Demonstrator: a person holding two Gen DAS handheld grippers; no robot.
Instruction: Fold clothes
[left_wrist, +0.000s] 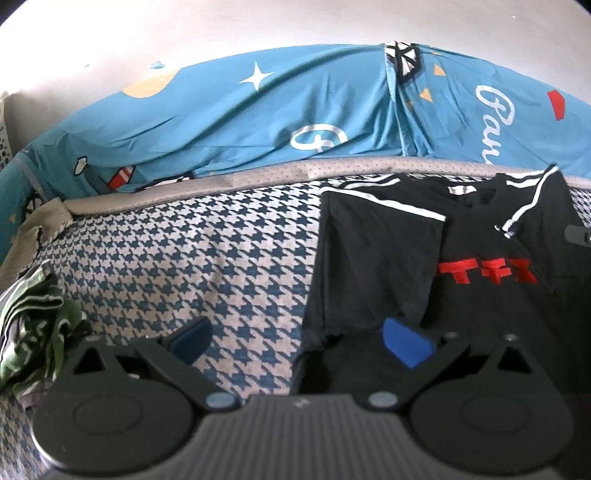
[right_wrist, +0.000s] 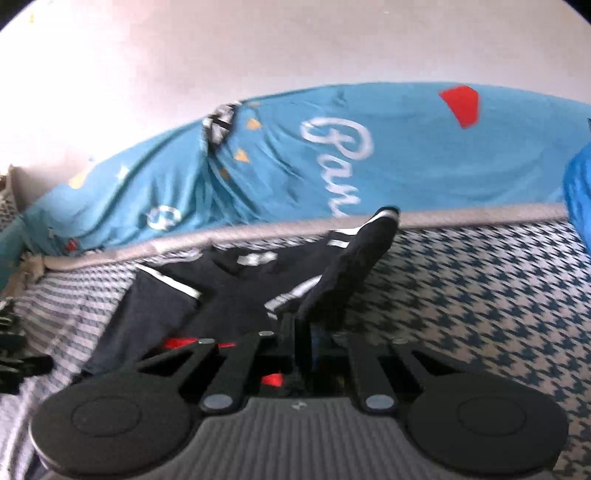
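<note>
Left wrist view
Left gripper (left_wrist: 297, 341): spread wide apart, nothing between the blue pads; left pad (left_wrist: 190, 334) over the houndstooth cover, right pad (left_wrist: 404, 343) over the near left edge of the shirt.
Black T-shirt (left_wrist: 480, 295): lying on the bed right of centre, red lettering (left_wrist: 485, 272) on the chest facing up, white stripes along the shoulders.
Left sleeve (left_wrist: 380, 236): folded in over the body, its white-trimmed hem running slantwise.
Houndstooth cover (left_wrist: 184, 258): blue and white, spread under the shirt, bare to the left of it.
Green patterned garment (left_wrist: 33, 325): crumpled at the far left edge of the bed, well apart from the shirt.
Blue printed sheet (left_wrist: 258, 122): draped behind the bed's grey piping (left_wrist: 258, 175), white script and a star on it.
Wall (left_wrist: 184, 29): pale, above the sheet.

Right wrist view
Right gripper (right_wrist: 297, 332): clenched on the right sleeve, fingers pressed together with black cloth pinched between them.
Right sleeve (right_wrist: 351, 266): lifted off the bed, rising tilted from the gripper toward the grey piping, white cuff stripe at its upper end.
Black T-shirt (right_wrist: 229, 295): flat on the cover left of and beyond the gripper, red lettering partly hidden behind the finger linkage.
Houndstooth cover (right_wrist: 480, 295): bare to the right of the raised sleeve.
Blue printed sheet (right_wrist: 406, 155): behind the bed, somewhat blurred.
</note>
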